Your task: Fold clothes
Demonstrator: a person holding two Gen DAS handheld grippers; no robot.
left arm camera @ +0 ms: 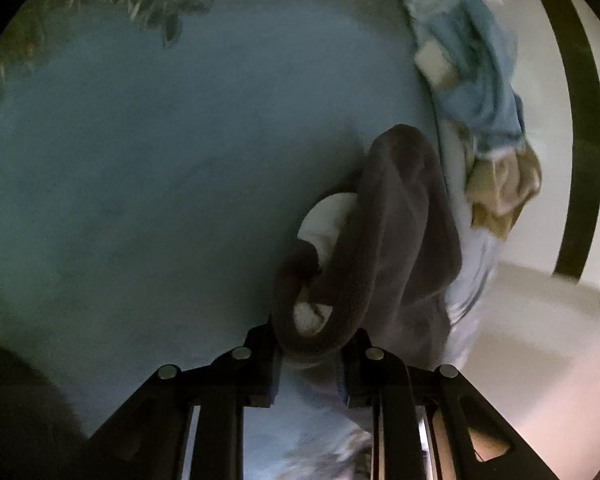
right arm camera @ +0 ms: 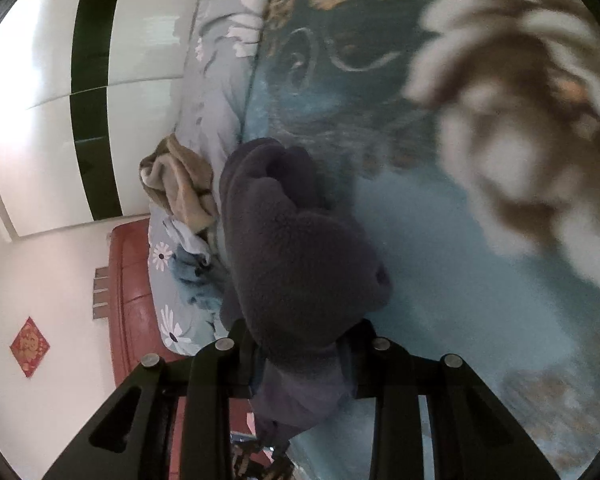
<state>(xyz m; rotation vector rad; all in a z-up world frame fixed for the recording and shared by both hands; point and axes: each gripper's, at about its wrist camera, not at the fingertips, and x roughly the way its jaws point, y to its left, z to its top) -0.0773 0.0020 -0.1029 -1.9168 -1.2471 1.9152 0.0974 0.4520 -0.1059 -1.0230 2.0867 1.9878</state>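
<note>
Left wrist cam: sits behind left gripper [left arm camera: 314,350], looks forward along fingers, close over blue bedspread [left arm camera: 140,180]. Right wrist cam: same deal behind right gripper [right arm camera: 300,346], wall [right arm camera: 52,280] off to its left. Both share dark fleece [left arm camera: 396,240] [right arm camera: 292,248] right at fingertips, tan cloth [left arm camera: 500,188] [right arm camera: 176,184] beyond.

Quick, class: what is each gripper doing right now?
Left gripper: shut on the dark fleece garment.
Right gripper: shut on the same dark fleece garment.
</note>
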